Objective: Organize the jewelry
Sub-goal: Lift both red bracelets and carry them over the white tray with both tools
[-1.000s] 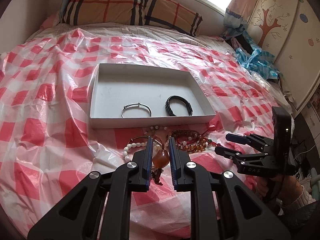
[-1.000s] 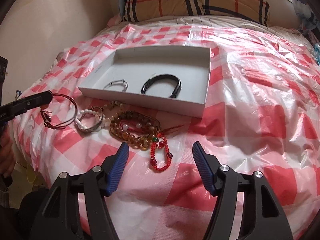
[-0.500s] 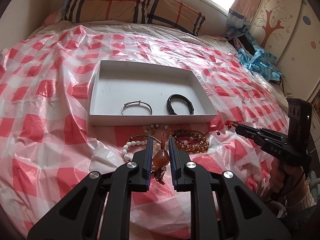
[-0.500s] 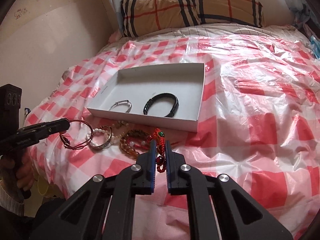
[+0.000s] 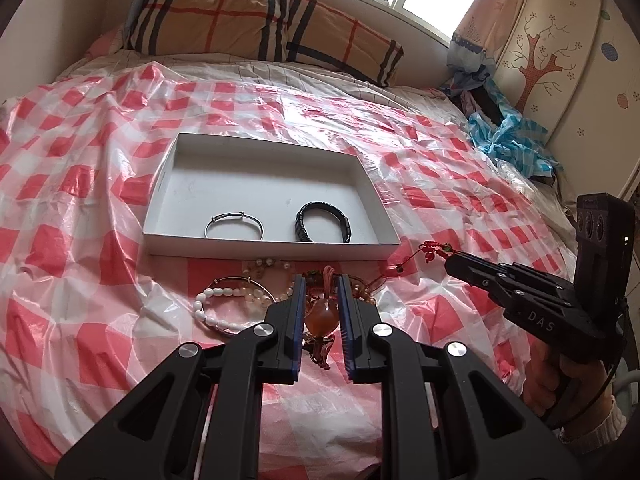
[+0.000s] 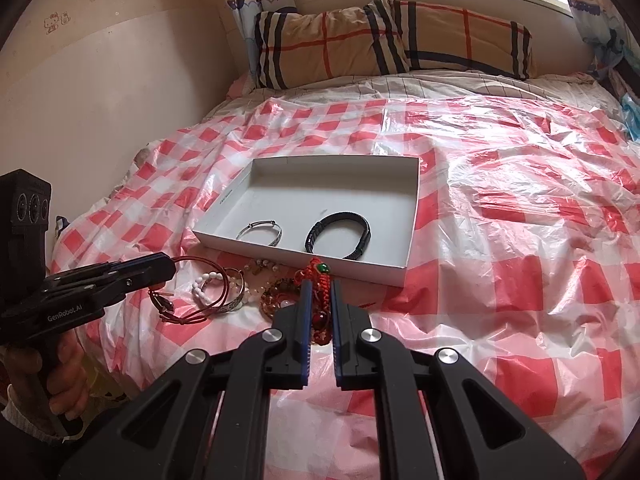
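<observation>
A white shallow box [image 5: 276, 245] [image 6: 412, 216] lies on the bed with a silver bangle [image 5: 234, 226] [image 6: 259, 233] and a black bracelet [image 5: 323, 222] [image 6: 338, 235] inside. My left gripper [image 5: 322, 284] [image 6: 170, 270] is shut on a thin red cord bracelet with an amber pendant [image 5: 320, 314] [image 6: 192, 292], held above the bed. My right gripper [image 6: 320, 284] [image 5: 448, 262] is shut on a red woven bracelet with a green bead [image 6: 319, 280] [image 5: 430, 250], lifted just before the box's front wall. A white pearl bracelet [image 5: 216, 304] [image 6: 208, 282] and brown beads [image 6: 276, 300] lie in front of the box.
A red-and-white checked plastic sheet [image 5: 80, 184] [image 6: 520, 240] covers the bed. A plaid pillow [image 5: 256, 20] [image 6: 392, 36] lies at the head. Blue cloth [image 5: 508, 136] is bunched at the right by a wardrobe. A wall [image 6: 100, 80] runs along the left.
My right gripper shut on the red woven bracelet and lifted it off the pile toward the box. My left gripper rose slightly, still holding the pendant bracelet.
</observation>
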A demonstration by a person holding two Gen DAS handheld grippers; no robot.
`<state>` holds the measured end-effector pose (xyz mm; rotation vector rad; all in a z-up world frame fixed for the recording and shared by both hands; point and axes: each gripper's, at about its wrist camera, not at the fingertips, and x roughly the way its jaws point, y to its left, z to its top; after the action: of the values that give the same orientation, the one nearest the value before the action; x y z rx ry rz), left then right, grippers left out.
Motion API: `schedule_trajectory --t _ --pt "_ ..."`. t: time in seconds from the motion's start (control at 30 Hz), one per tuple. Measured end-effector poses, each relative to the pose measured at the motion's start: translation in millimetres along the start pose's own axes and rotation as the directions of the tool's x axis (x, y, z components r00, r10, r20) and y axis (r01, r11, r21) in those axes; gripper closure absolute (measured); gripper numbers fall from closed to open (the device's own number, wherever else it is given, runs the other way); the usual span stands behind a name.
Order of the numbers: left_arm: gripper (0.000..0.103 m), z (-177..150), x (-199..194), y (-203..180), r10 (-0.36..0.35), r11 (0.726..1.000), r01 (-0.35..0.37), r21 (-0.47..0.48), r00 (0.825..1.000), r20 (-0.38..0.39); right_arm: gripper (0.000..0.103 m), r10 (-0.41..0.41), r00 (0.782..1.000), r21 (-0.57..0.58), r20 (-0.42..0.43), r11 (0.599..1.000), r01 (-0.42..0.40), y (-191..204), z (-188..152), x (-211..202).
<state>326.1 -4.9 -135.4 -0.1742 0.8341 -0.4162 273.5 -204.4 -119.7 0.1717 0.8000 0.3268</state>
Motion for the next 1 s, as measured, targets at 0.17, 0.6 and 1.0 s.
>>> schedule_trajectory --t 0.17,0.6,1.0 --pt "0.088 1 -4 8 0.008 1.0 -0.008 -0.017 1.0 0.007 0.094 -0.029 0.999 -0.034 0.014 0.999 0.029 13 -9 -1" --pt "0.088 17 -9 32 0.05 0.998 -0.048 -0.037 0.998 0.035 0.094 -0.044 0.994 -0.049 0.1 0.998 0.05 24 -1 -5" --pt "0.088 31 0 25 0.116 0.993 -0.117 0.014 0.992 0.052 0.094 -0.004 0.991 -0.035 0.136 0.999 0.009 23 12 5"
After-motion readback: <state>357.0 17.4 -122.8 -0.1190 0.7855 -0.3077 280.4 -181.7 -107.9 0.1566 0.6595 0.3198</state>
